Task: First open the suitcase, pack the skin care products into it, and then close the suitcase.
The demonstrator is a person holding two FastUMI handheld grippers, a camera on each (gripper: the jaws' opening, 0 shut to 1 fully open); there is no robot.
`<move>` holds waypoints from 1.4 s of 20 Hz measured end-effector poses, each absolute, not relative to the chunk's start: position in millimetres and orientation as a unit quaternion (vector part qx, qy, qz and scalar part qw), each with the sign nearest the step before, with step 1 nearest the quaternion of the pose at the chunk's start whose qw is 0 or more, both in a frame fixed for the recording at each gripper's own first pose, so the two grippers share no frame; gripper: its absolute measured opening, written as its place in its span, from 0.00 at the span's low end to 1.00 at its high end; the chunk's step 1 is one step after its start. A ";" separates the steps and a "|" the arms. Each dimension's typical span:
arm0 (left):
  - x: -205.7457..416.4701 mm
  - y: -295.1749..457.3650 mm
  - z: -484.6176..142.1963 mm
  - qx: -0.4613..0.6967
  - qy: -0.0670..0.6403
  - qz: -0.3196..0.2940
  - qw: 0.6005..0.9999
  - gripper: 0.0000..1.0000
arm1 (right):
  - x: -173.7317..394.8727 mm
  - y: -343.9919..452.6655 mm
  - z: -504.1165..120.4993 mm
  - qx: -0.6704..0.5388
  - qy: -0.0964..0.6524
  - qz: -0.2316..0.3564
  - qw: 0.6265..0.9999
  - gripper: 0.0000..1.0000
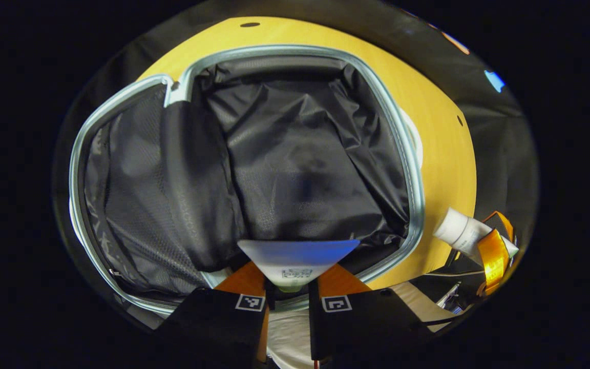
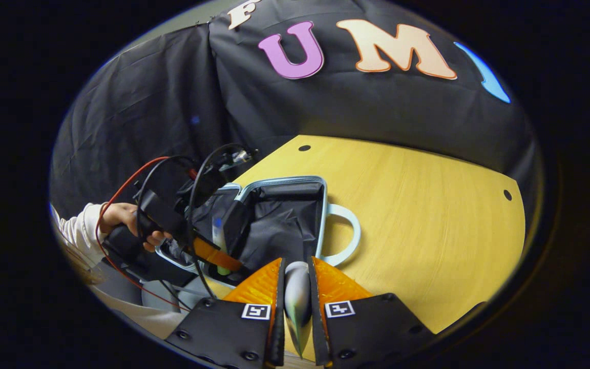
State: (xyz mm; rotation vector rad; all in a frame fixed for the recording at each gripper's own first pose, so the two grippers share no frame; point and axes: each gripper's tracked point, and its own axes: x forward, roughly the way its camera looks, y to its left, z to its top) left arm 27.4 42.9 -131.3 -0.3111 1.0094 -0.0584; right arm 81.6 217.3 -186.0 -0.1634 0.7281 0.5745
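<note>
Suitcase: open light-blue-rimmed black-lined suitcase (image 1: 295,154), frame centre, on yellow wooden table (image 1: 438,133).
Left gripper (image 1: 291,287): clamps white-blue squeeze tube (image 1: 297,256).
Right gripper (image 2: 297,294): clamps white tube (image 2: 297,297), lower centre.

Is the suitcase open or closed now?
Open. The suitcase lies unzipped on the table, with its black lining exposed.

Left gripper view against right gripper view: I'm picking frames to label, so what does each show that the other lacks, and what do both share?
Left gripper view alone: the black lining seen from above, and the left gripper pinching a flat-ended tube.

Right gripper view alone: the suitcase handle, a hand in a white sleeve, and the right gripper clamped on a white tube.

Both: the open suitcase, the wooden table, the other gripper farther off.
</note>
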 end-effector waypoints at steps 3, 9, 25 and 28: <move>30.0 44.5 -143.1 -0.150 0.504 -0.035 0.850 0.26 | 76.2 238.7 -200.7 -0.079 0.384 0.290 0.873 0.24; 35.8 46.5 -139.2 -0.160 0.496 -0.047 0.852 0.29 | 76.7 256.9 -239.0 -0.110 0.439 0.290 0.843 0.24; -20.5 126.8 -48.2 -0.212 0.360 -0.008 0.909 0.86 | 98.6 288.5 -264.0 -0.116 0.457 0.268 0.840 0.42; -38.5 158.5 -43.0 -0.227 0.337 0.013 0.914 0.86 | 107.6 297.8 -248.9 -0.102 0.431 0.269 0.855 0.69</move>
